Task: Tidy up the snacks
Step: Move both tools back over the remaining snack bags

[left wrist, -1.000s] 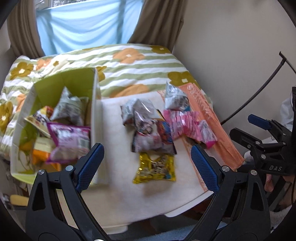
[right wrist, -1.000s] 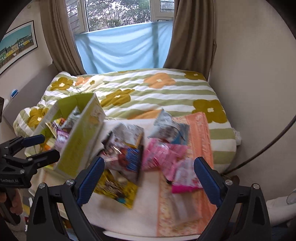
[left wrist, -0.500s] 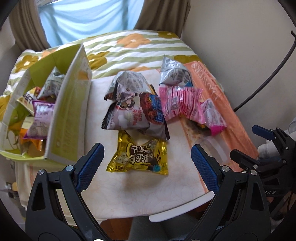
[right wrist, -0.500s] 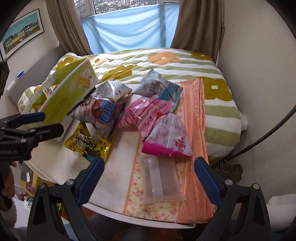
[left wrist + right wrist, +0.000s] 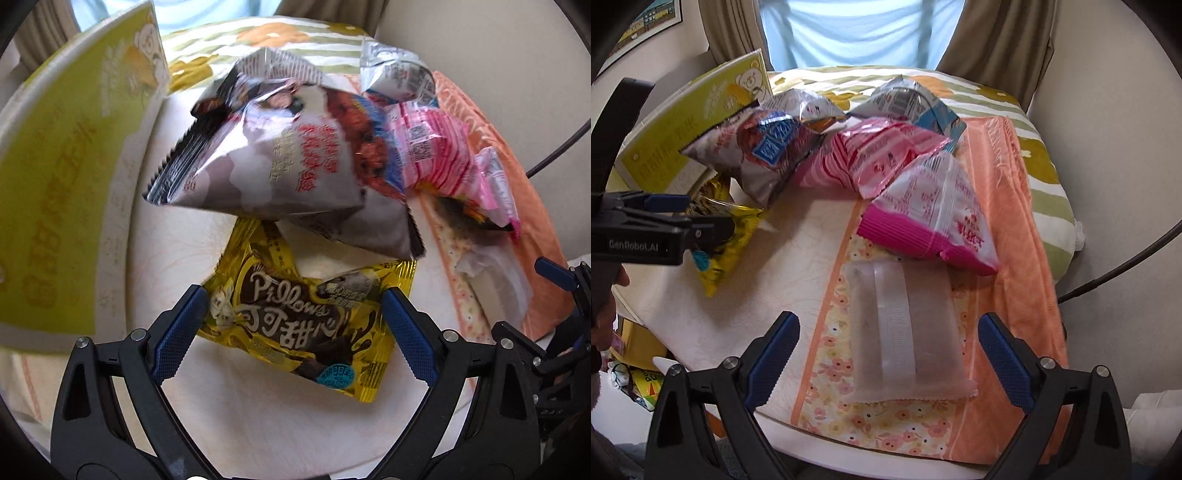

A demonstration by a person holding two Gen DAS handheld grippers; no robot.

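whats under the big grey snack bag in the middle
The grey snack bag lies over the top edge of the yellow Pillows packet, which rests on the white cloth. Anything else beneath the grey bag is covered.

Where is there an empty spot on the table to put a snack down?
Bare cloth shows between the yellow snack bag and the clear packet, near the table's front edge. It is crowded farther back, where the grey bag and pink bags pile beside the green box.

Black gripper (image 5: 293,332) frames — blue ribbed pads (image 5: 177,334), silver screws
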